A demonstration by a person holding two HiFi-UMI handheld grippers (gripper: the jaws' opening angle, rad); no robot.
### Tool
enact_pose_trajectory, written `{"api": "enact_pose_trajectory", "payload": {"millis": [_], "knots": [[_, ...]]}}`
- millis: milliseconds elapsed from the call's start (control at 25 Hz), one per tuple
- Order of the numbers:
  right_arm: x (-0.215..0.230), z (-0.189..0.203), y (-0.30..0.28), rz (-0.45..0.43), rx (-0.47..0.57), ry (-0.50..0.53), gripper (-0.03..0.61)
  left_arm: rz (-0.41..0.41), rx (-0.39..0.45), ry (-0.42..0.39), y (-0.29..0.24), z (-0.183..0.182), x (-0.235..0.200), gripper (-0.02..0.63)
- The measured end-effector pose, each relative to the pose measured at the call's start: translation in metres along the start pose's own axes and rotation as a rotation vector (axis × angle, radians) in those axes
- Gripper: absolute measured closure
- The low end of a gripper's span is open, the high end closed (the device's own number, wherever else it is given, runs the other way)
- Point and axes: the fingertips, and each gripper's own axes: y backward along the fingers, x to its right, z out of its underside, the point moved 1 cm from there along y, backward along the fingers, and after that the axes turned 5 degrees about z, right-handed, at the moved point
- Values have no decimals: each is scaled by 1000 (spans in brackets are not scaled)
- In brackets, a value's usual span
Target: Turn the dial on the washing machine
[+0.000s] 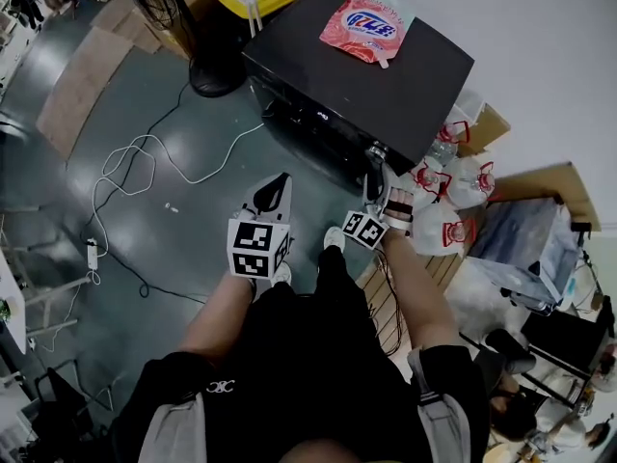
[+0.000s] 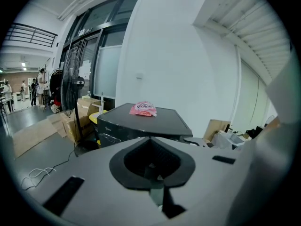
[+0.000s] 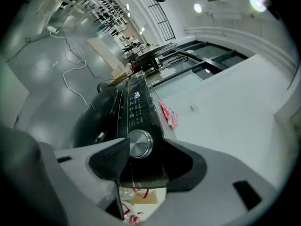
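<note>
We are holding the right tool [image 1: 373, 177] up at the front face of the washing machine [image 1: 318, 75], at the right end of its control panel [image 3: 134, 105]. Its jaws are standing about half apart. In the right gripper view the round silver dial [image 3: 139, 143] is sitting just ahead of them, in the gap. One dark pad [image 3: 112, 160] is overlapping the dial's rim in that view, and we cannot tell whether it is touching. The other jaw is standing clear of the dial, so the tool is gripping nothing.

We are carrying the left tool [image 1: 278, 186] low and in front of the machine, apart from it. Its jaws are closed together with nothing in them.

A pink pouch [image 1: 368, 25] is lying on the machine's top near the back edge, well away from the dial. Room is running tight on the right. White bags with red print [image 1: 453, 186] are crowding just beside the machine's front right corner, near our right forearm. A wall [image 1: 540, 46] is closing in behind the machine. To the left the grey floor [image 1: 58, 220] is lying open, with a white cable [image 1: 145, 162] looping across it. A fan base [image 1: 214, 75] is standing beside the machine's left corner.
</note>
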Motion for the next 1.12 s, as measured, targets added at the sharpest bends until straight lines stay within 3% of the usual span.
{"api": "enact_pose_trajectory", "payload": {"millis": [520, 800, 1120], "knots": [[-27, 16, -44, 76, 27, 120, 362, -40, -105, -1, -18, 30, -10, 618], [-29, 15, -47, 111, 28, 180, 360, -47, -108, -2, -20, 30, -11, 618], [-34, 9, -48, 86, 100, 285, 345, -43, -111, 7, -18, 35, -13, 618]]}}
